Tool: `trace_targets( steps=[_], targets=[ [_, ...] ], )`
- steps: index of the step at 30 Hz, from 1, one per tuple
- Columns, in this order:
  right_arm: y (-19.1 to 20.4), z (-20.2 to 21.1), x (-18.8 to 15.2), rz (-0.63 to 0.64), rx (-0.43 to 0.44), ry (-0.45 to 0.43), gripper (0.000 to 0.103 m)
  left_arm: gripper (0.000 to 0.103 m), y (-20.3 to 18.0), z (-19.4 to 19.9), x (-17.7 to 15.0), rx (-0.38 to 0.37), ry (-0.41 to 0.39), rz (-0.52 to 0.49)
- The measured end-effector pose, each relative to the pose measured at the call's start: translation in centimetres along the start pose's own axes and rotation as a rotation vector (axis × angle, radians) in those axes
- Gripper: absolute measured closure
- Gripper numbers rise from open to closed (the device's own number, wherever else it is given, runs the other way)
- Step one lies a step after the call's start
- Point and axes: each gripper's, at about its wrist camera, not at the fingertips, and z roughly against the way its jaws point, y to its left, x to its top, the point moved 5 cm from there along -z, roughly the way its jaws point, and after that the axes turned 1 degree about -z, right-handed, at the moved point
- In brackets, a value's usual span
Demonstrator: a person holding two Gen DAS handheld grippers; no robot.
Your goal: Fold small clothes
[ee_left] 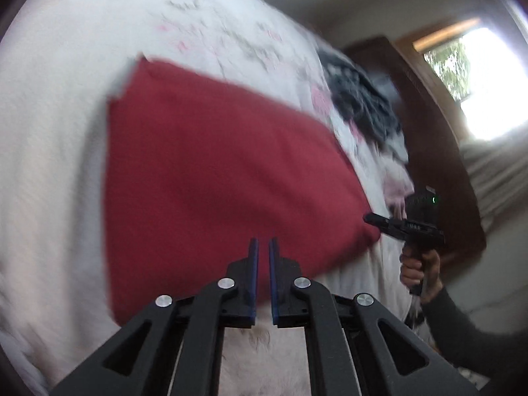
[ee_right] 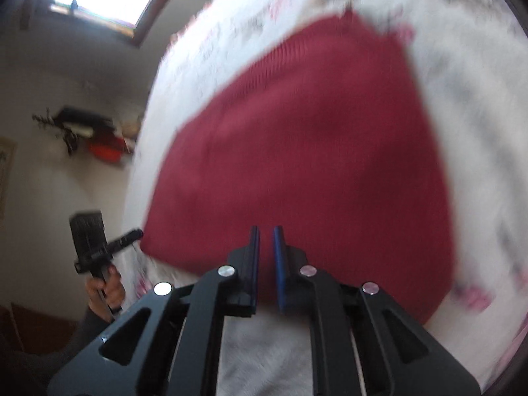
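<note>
i see a red cloth [ee_left: 211, 178] lying flat on the bed cover [ee_left: 49, 165], which is white with a blurred pink and grey print. in the left wrist view the cloth fills the centre, and my left tool [ee_left: 263, 250] sits over its near edge at 6 o'clock, blue pads nearly together with a thin gap; i cannot tell whether fabric is pinched between them. at 4 o'clock the right tool [ee_left: 371, 219] points at the cloth's right corner, held by a hand [ee_left: 419, 270] in a dark sleeve. a dark patterned garment [ee_left: 363, 105] lies at 2 o'clock on the bed. in the right wrist view the right tool [ee_right: 266, 241] sits over the cloth's [ee_right: 313, 151] near edge, pads likewise almost closed, grip unclear. the left tool [ee_right: 133, 236] shows at 8 o'clock beside the cloth's left corner.
</note>
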Motion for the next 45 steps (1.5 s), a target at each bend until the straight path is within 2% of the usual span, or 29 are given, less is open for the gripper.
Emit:
trace_targets(
  steps=[2, 5, 6, 8, 10, 12, 13, 15, 16, 17, 18, 19, 20, 21, 23, 25, 28, 31, 35, 36, 39, 45],
  targets=[
    [-1.5, -1.2, -0.9, -0.028, -0.033, 0.019, 0.103, 0.099, 2.0, -1.6, -1.1, 0.050, 0.031, 0.040],
    [-3.7, -0.9, -0.5, -0.097, -0.015, 0.019, 0.103, 0.101, 3.6, -1.7, -1.9, 0.028, 0.031, 0.106],
    [-3.8, 0.3, -0.6, -0.088, -0.044, 0.008, 0.103, 0.101, 3.1, -1.4, -2.1, 0.025, 0.026, 0.104],
    [-3.3, 2.5, -0.3, -0.072, -0.048, -0.033, 0.093, 0.102, 1.6, 0.1, -2.1, -0.042, 0.004, 0.085],
    [-4.3, 4.6, -0.4, -0.092, -0.065, -0.069, 0.092, 0.095, 1.6, 0.8, -2.4, -0.010, -0.010, 0.076],
    [-6.1, 4.9, -1.2, -0.122, -0.132, -0.056, 0.101, 0.096, 3.9, 0.7, -2.4, 0.043, -0.008, 0.140],
    [-7.5, 5.0, -1.5, -0.154, -0.159, -0.047, 0.103, 0.101, 5.7, 1.2, -2.4, 0.049, -0.017, 0.197],
    [-7.8, 6.8, -2.0, -0.181, -0.181, -0.081, 0.103, 0.101, 6.7, 2.8, -2.5, 0.040, -0.054, 0.237],
    [-7.4, 7.6, -2.0, -0.167, -0.223, -0.103, 0.090, 0.101, 6.7, 3.7, -2.7, 0.042, -0.067, 0.238],
    [-6.0, 8.8, -2.1, -0.128, -0.274, -0.133, 0.087, 0.098, 7.0, 5.1, -3.6, 0.035, -0.083, 0.247],
    [-4.9, 9.4, -2.5, -0.093, -0.297, -0.145, 0.087, 0.086, 7.1, 5.9, -3.8, 0.021, -0.098, 0.263],
    [-2.8, 9.9, -3.1, -0.018, -0.351, -0.162, 0.082, 0.069, 7.4, 7.1, -4.3, 0.011, -0.126, 0.294],
    [-1.4, 10.0, -3.7, 0.047, -0.405, -0.168, 0.069, 0.060, 7.9, 8.5, -4.9, 0.001, -0.164, 0.323],
    [1.6, 9.4, -4.9, 0.171, -0.476, -0.174, 0.062, 0.048, 8.3, 9.5, -5.6, -0.012, -0.196, 0.350],
    [6.7, 6.2, -6.9, 0.359, -0.556, -0.171, 0.035, 0.044, 8.5, 10.6, -6.6, -0.034, -0.224, 0.385],
    [12.4, 1.5, -9.4, 0.595, -0.628, -0.160, 0.029, 0.042, 8.3, 11.5, -8.0, -0.050, -0.258, 0.403],
    [18.7, -5.0, -14.0, 0.903, -0.695, -0.169, 0.024, 0.041, 7.5, 12.1, -9.2, -0.074, -0.293, 0.402],
    [24.0, -11.1, -17.5, 1.177, -0.770, -0.182, 0.025, 0.039, 7.7, 12.9, -10.6, -0.078, -0.306, 0.405],
    [27.3, -16.1, -19.6, 1.401, -0.866, -0.212, 0.031, 0.036, 8.1, 13.7, -11.2, -0.094, -0.343, 0.407],
    [27.8, -17.7, -20.0, 1.470, -0.913, -0.219, 0.031, 0.035, 8.0, 13.6, -11.2, -0.095, -0.353, 0.415],
    [28.7, -20.1, -20.5, 1.551, -0.966, -0.207, 0.037, 0.034, 9.1, 13.8, -12.1, -0.120, -0.381, 0.454],
    [28.3, -23.7, -19.5, 1.604, -1.037, -0.154, 0.043, 0.034, 10.0, 14.1, -12.9, -0.175, -0.408, 0.477]
  ],
)
